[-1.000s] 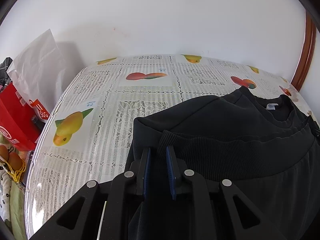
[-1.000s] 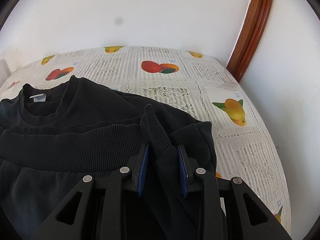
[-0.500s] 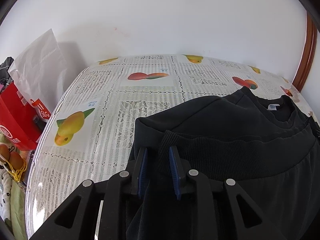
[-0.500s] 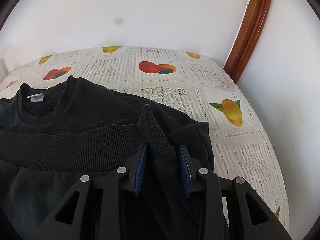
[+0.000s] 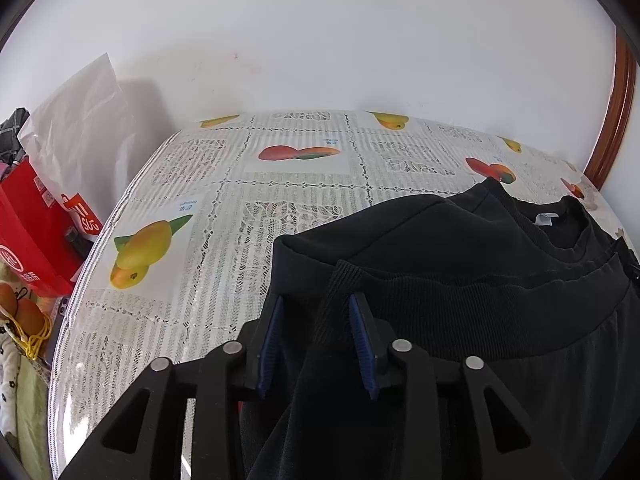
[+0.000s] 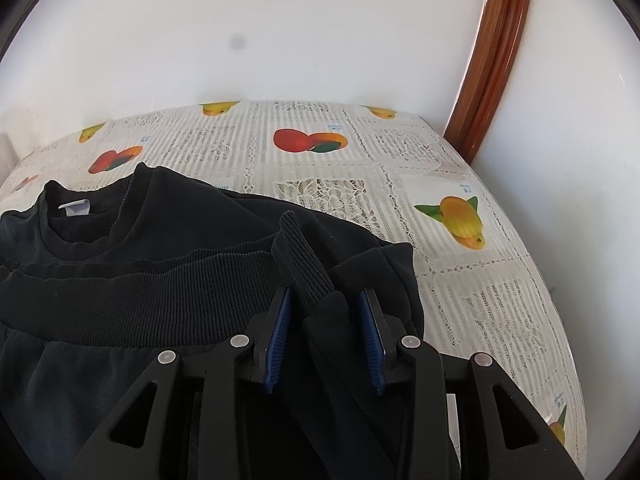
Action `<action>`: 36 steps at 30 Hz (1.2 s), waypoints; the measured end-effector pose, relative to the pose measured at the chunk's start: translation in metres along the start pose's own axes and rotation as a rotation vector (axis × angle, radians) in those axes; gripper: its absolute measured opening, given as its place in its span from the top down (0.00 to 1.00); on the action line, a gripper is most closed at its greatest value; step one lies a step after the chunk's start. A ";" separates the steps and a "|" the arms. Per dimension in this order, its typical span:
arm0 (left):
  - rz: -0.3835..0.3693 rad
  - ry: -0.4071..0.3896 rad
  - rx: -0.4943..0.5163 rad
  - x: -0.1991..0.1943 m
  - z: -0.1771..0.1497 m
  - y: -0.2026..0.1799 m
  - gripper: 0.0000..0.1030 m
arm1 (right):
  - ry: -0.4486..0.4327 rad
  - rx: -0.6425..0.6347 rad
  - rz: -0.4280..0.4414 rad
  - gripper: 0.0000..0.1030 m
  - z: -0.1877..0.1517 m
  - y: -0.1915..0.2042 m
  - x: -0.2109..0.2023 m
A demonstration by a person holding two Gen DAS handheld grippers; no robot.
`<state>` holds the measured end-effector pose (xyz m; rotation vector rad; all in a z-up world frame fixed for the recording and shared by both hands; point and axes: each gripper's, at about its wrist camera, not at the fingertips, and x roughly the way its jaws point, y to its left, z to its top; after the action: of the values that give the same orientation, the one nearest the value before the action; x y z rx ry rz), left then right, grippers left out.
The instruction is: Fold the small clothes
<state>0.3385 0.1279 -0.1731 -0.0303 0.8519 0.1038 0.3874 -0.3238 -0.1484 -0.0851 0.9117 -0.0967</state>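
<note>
Both grippers were at the folded-up hem of the black sweatshirt, one at each end. The sweatshirt was lying on the surface, which had a lacy cloth printed with mangoes, and its ribbed hem band was brought up close to the collar, where the white neck tag was showing.

The left gripper had its blue-padded fingers spread apart, with the hem corner sitting loose in the gap between them, so it looked released rather than pinched. Same deal on the right gripper: fingers parted, the ribbed corner poking up between them without being squeezed.

Off the left edge of the surface there was a red bag with a white plastic bag behind it. A wooden frame ran up the white wall at the right corner.
</note>
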 end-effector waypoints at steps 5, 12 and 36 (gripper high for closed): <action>-0.011 0.012 -0.032 0.002 0.001 0.007 0.52 | -0.003 0.005 -0.002 0.64 0.001 -0.001 -0.001; 0.005 0.011 -0.027 0.001 0.001 0.005 0.49 | -0.008 0.008 -0.011 0.61 0.001 -0.002 -0.002; -0.091 0.093 -0.102 -0.103 -0.092 0.084 0.45 | -0.107 -0.115 0.087 0.40 -0.048 0.101 -0.130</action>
<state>0.1936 0.1966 -0.1553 -0.1702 0.9362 0.0604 0.2746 -0.2095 -0.0870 -0.1557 0.8126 0.0403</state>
